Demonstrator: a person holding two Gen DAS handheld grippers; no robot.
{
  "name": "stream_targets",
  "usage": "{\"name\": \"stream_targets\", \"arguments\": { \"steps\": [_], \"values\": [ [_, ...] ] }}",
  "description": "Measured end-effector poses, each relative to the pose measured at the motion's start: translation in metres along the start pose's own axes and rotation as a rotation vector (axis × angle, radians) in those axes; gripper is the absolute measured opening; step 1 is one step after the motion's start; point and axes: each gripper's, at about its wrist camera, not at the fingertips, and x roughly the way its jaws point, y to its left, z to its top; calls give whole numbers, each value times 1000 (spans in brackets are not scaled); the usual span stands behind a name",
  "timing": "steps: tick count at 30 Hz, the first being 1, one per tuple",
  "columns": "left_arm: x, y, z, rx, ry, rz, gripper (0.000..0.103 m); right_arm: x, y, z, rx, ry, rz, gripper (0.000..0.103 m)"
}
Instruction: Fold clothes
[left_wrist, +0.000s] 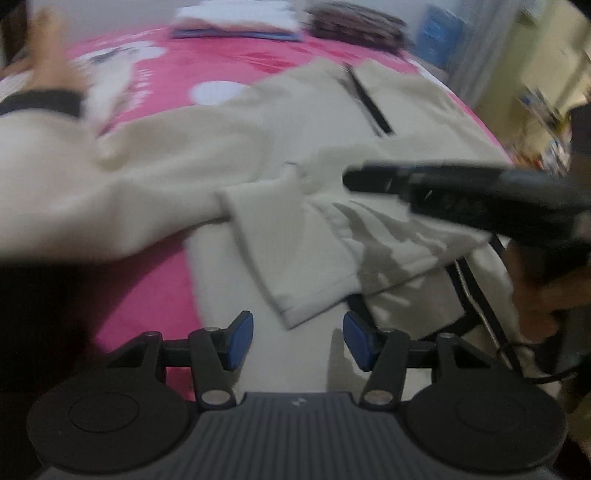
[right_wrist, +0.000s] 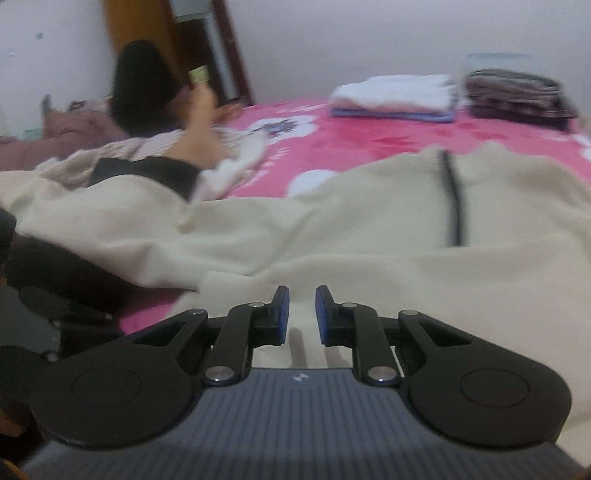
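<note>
A cream fleece pullover (left_wrist: 303, 122) with a short dark zipper (left_wrist: 369, 101) at its collar is lying spread across a pink flowered bedcover (left_wrist: 221, 70), ahead of both grippers, with its collar pointing away from them. One sleeve is lying folded in over the body, and its cuff (left_wrist: 295, 295) is sitting just ahead of the left gripper (left_wrist: 298, 341), whose blue pads are standing about halfway apart over the fabric and holding nothing. The pullover's other sleeve is trailing off to the left of that gripper and ending in a dark cuff (left_wrist: 40, 103). The left wrist view is showing what the other view is not: the right gripper as a dark blurred bar reaching in from the right above the folded sleeve, the hand (left_wrist: 543, 291) gripping its handle, and black-edged trim along the garment's near right side. From the right wrist view, the right gripper (right_wrist: 302, 314) is hovering low over the pullover's body (right_wrist: 369, 236), its pads standing only a narrow gap apart with nothing between them, though fabric is lying right beneath. This view alone is showing a person (right_wrist: 147, 96) with dark hair lying on the bed far off to the left, beyond the dark cuff (right_wrist: 147, 173). Farther ahead, near the wall, a folded white and blue stack (right_wrist: 395, 98) and a folded dark patterned stack (right_wrist: 517, 98) are sitting side by side on the bedcover (right_wrist: 369, 136).
</note>
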Motion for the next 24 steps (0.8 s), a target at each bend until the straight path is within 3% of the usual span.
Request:
{"name": "stream_targets", "arguments": {
  "steps": [4,9,15,18,19,20,24],
  "values": [
    [-22,20,-5,-124,-86,30,56,43,-1,-9,-1,128,-11,21],
    [-25,20,-6,-149,-119,51,56,21,4,8,52,67,-18,21],
    [-6,-11,0,-66,-192,72,56,-38,42,71,-80,-63,51,26],
    [2,-27,6,-10,-221,70,56,-63,73,111,-145,-118,137,34],
    [6,-31,7,-4,-225,67,56,-69,86,125,-161,-126,179,43],
    [10,-34,8,4,-225,62,56,-73,99,136,-171,-125,226,51],
    [34,-36,5,19,-176,47,56,-60,166,166,-209,-63,402,63]
  ]
}}
